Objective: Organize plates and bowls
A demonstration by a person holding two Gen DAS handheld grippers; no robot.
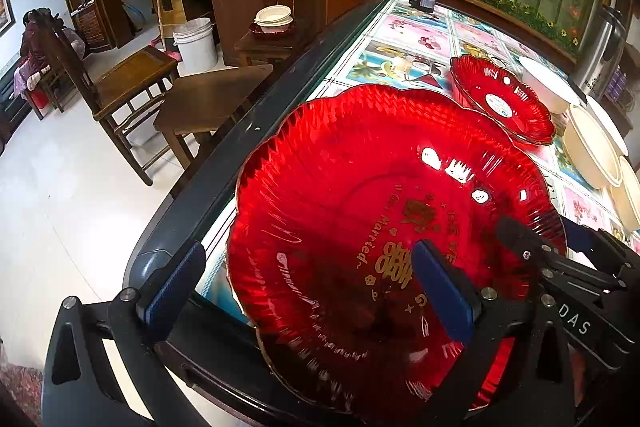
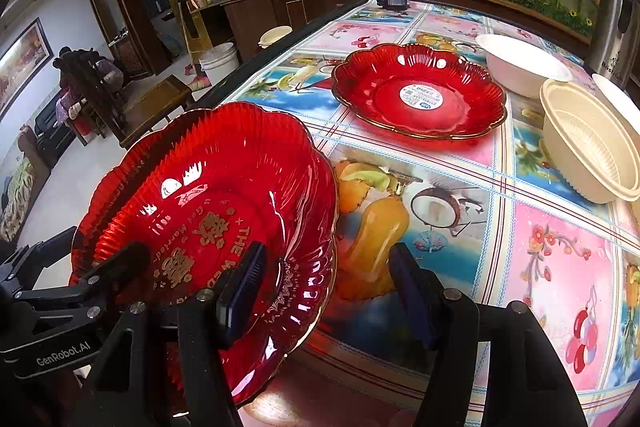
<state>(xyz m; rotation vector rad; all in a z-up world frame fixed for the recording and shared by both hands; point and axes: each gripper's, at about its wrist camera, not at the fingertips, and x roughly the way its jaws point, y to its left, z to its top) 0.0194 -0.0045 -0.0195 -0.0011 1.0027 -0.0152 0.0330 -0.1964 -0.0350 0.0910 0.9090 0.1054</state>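
A large red scalloped plate with gold lettering point(image 1: 360, 211) is tilted at the table's near left corner; it also shows in the right wrist view point(image 2: 208, 203). My left gripper point(image 1: 312, 287) is open, its fingers spread to either side of the plate's near rim. My right gripper point(image 2: 328, 291) is open, its left finger point(image 2: 240, 291) over the plate's right rim and its right finger over the tablecloth. A second red plate with a white sticker point(image 2: 420, 91) lies flat farther back, also seen in the left wrist view point(image 1: 504, 99).
A white bowl point(image 2: 524, 67) and a stack of cream bowls point(image 2: 588, 143) stand at the table's right. A steel flask point(image 2: 612, 27) is behind them. The table point(image 2: 560, 267) has a fruit-print cloth. Wooden chairs point(image 1: 132, 87) and a white bucket point(image 1: 196, 43) stand on the floor left.
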